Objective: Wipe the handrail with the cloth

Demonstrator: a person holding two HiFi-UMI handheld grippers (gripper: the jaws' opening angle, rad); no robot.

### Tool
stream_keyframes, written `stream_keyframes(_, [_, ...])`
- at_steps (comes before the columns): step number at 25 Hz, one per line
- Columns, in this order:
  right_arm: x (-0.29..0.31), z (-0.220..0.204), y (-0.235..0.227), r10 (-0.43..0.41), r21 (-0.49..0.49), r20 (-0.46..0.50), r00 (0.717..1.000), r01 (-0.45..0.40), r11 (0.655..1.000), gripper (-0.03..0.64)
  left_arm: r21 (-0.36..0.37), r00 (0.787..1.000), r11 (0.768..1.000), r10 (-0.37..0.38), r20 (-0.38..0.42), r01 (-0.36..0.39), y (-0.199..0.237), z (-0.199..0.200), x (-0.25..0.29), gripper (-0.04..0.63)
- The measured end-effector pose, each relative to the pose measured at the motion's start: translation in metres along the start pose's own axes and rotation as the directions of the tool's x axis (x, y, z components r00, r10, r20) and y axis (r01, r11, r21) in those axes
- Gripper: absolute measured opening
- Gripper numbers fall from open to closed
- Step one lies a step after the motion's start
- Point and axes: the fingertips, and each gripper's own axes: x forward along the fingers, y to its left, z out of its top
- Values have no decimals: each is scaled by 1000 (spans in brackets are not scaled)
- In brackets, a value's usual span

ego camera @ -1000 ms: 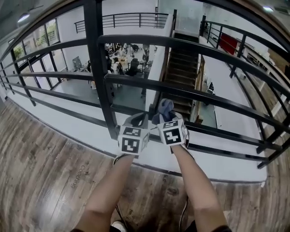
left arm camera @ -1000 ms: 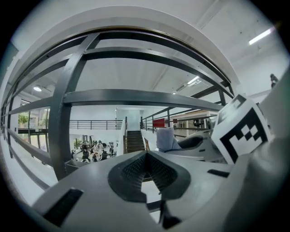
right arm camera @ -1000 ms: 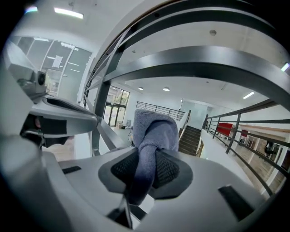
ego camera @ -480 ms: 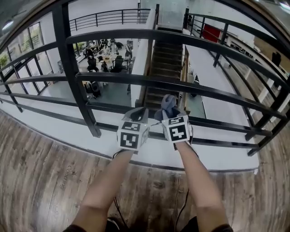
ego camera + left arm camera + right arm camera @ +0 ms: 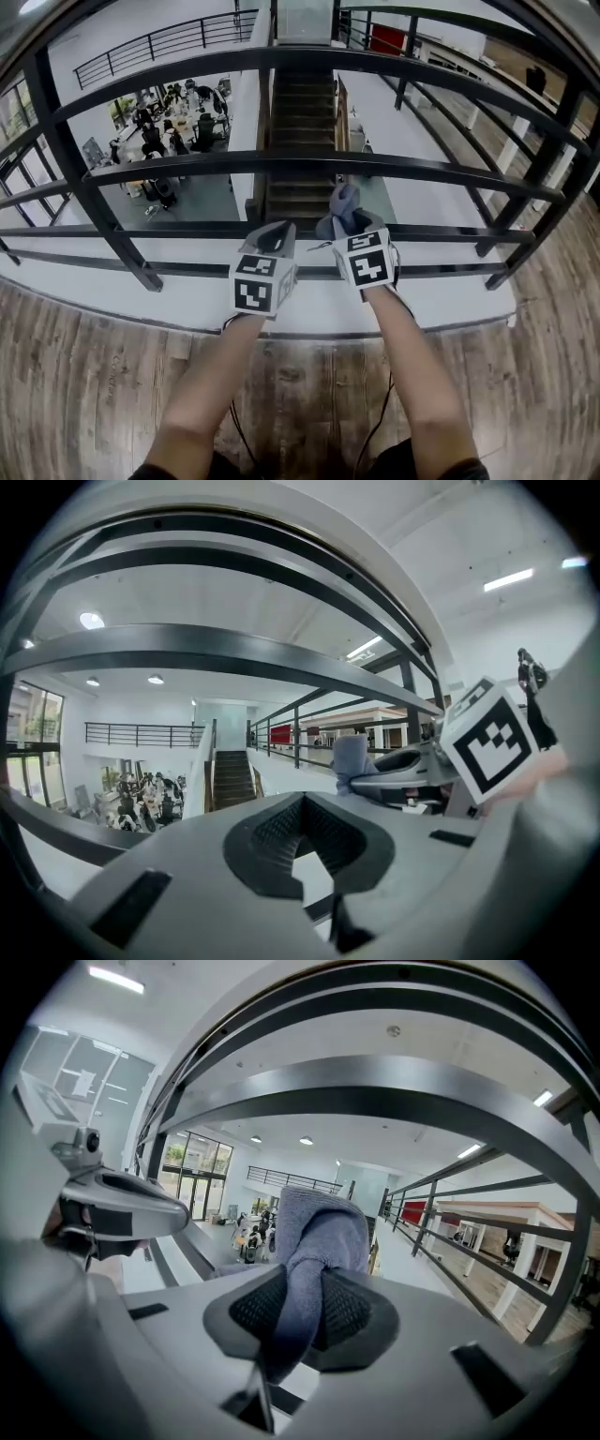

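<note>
Rightward along the balcony is where the person has shifted over the last second: the handrail's upright post [image 5: 98, 187], which stood just left of the grippers, now sits well toward the left of the head view, while both grippers have kept their place side by side. Nearest me, two bare forearms [image 5: 220, 375] reach out over the plank floor [image 5: 84, 375]. The left gripper [image 5: 274, 239] has its jaws together with nothing between them. Just beside it, the right gripper [image 5: 349, 225] is clamped on a bunched blue-grey cloth [image 5: 343, 202], a soft wad of which stands up past the jaw tips. From its own view that wad sits below the broad middle bar [image 5: 234, 167] of the black handrail [image 5: 300, 58] and apart from it, so I judge wiping contact is not yet made. To do it well, I'd bring the wad up against the bar so only fabric meets metal, press lightly, and draw long strokes along its length. The clamp should stay firm, since a dropped cloth could slip between the bars. Beyond lie the staircase [image 5: 300, 131] and the lower floor [image 5: 159, 131] with people at desks.
</note>
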Motion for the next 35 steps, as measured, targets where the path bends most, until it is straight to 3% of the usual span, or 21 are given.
stream_keyframes(13, [-59,-71,-160,-141,56,-4,990,141,988,95,-44,998,998,-46,39,47,-129,16,68,-2])
stream_keyframes(26, [-118,-144,-321,-253,98,-30,967,255,962,95,5,980,981,-195,40,195,-293,35,149,-2])
stream_keyframes(35, [-142,-179,-407,-297,94,-55,953,301,949,95,3,962,962,-272,30,272,-384,43,201,-2])
